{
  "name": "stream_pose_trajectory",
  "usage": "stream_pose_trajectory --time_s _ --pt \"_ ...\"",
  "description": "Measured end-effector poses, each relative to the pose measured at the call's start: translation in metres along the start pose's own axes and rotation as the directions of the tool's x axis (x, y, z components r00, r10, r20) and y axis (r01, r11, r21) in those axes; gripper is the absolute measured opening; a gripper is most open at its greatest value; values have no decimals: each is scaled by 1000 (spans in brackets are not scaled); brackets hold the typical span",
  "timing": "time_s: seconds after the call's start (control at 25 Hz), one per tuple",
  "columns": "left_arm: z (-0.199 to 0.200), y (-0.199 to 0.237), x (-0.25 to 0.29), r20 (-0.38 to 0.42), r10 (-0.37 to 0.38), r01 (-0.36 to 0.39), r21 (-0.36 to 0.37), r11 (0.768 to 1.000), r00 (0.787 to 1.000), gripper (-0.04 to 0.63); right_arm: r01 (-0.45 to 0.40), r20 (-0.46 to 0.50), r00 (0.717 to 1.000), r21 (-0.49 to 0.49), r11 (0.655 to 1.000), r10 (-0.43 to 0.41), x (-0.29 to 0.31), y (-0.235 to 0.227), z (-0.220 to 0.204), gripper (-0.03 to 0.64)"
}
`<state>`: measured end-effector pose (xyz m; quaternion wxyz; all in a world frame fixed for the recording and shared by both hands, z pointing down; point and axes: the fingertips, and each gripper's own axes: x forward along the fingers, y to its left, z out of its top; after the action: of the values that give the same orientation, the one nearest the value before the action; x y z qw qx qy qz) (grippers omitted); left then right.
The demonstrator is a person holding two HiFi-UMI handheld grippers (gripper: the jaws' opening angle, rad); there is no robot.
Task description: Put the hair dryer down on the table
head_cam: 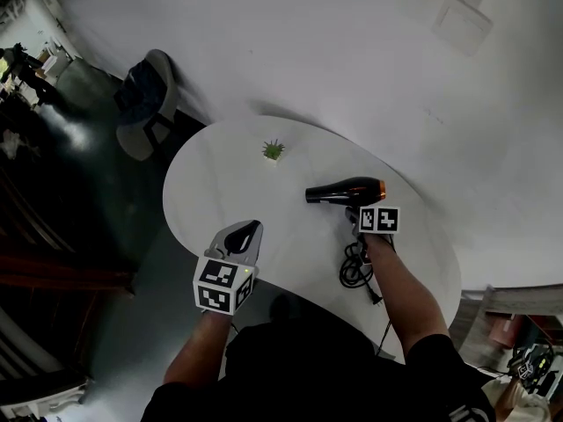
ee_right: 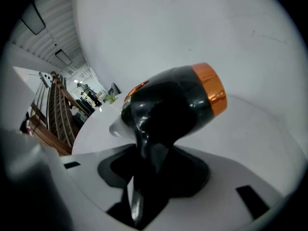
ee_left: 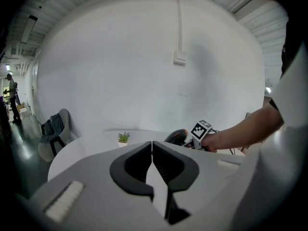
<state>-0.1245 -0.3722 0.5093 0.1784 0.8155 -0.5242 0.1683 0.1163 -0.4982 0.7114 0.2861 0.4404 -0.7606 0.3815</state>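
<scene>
Left gripper [ee_left: 152, 146] is held low and close in, jaws pressed together with nothing between them, left forearm [head_cam: 195, 352] pointing forward. Right arm [head_cam: 406, 290] is stretched further out than the left. The right gripper [ee_right: 149, 165] is clamped around the handle of the hair dryer [ee_right: 168, 105].

This looks like a large hall fitted out as a work or test space, not a home. It has a ribbed metal ceiling [ee_left: 62, 4] with strip lights [ee_left: 29, 27], a dark glossy floor [head_cam: 97, 174] and a bare white wall [head_cam: 308, 51] carrying a box [ee_left: 180, 57] on a surface conduit [ee_left: 179, 18]. Furniture is sparse: a white table [head_cam: 220, 183] with a small plant [head_cam: 274, 150], and a padded chair [head_cam: 154, 69] with a jacket [head_cam: 139, 90] on it. Farther off are people [ee_left: 10, 97] and wooden frames [ee_right: 50, 112].
</scene>
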Motion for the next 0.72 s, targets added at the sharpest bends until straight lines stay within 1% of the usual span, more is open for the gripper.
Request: stream_pose_trajectory --time_s 0.16,0.32,0.56,0.72 --pt "-1 2 -4 1 -2 2 1 1000 1000 18 11 -11 1000 34 999 -11 1 -3 -6 175" --pt "-2 3 -6 3 -9 9 3 1000 1000 18 46 -6 999 9 999 -46 0 -7 -6 193" --pt "-4 6 -8 3 -19 19 4 1000 1000 18 66 32 997 -1 998 -66 -10 -7 -2 193" --pt "-2 4 -8 11 -37 37 8 999 999 18 68 76 995 20 997 -70 -22 -9 5 192"
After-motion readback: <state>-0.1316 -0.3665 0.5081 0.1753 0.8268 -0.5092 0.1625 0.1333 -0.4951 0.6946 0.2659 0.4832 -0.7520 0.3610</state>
